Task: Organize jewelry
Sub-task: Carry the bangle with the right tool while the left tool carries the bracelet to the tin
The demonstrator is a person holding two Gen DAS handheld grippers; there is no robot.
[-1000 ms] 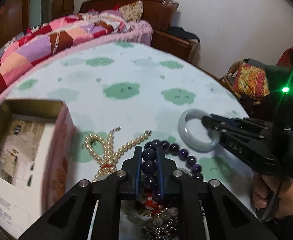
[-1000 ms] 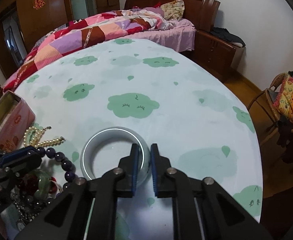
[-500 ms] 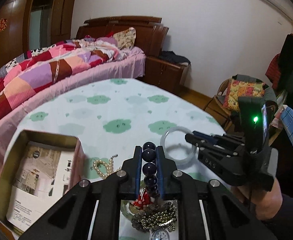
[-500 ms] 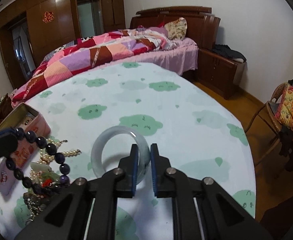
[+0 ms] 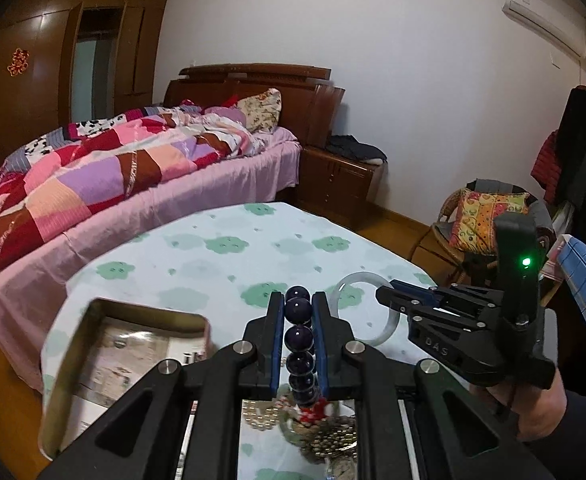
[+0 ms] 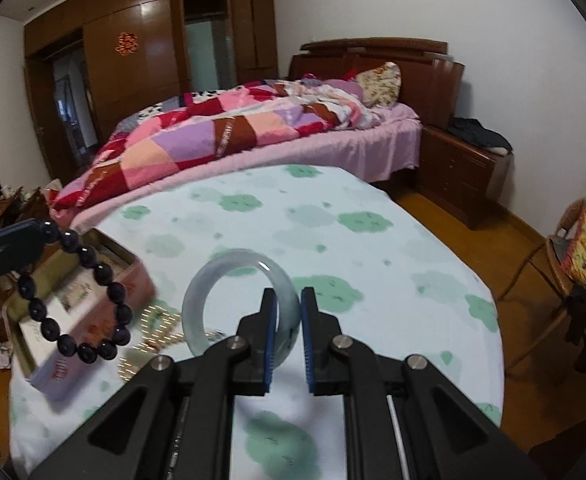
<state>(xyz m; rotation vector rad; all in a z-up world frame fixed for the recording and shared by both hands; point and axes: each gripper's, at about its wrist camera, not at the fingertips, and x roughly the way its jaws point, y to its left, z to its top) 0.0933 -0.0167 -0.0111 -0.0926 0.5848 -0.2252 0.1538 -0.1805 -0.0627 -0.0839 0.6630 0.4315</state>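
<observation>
In the left wrist view, the left tongs [image 5: 298, 320] are clenched on a bracelet of dark purple beads [image 5: 298, 338], which hangs in a line between the blue pads. It is held up in the air, probably so that it can be carried over the rim of the open tin box [image 5: 121, 364], which lies just to the left of and below these tongs on the table [image 5: 221, 256]. Under the tongs a heap of other jewelry [image 5: 325, 432] waits on the cloth. To the right, a hand [image 5: 533, 412] carries the right tongs [image 5: 389, 300], which point to the left and a little downward.

In the right wrist view, the right tongs [image 6: 288, 320] grasp a pale jade bangle [image 6: 237, 300] by its right side, so the ring stands upright, to the left of and ahead of the pads, and clear of the table. The upright hold keeps the hard ring from slipping, I think. Far to the left, the left tongs [image 6: 33, 232] hold the bead bracelet, whose loop hangs freely above the tin box. A pearl necklace [image 6: 157, 340] lies on the table between both tongs.
</observation>
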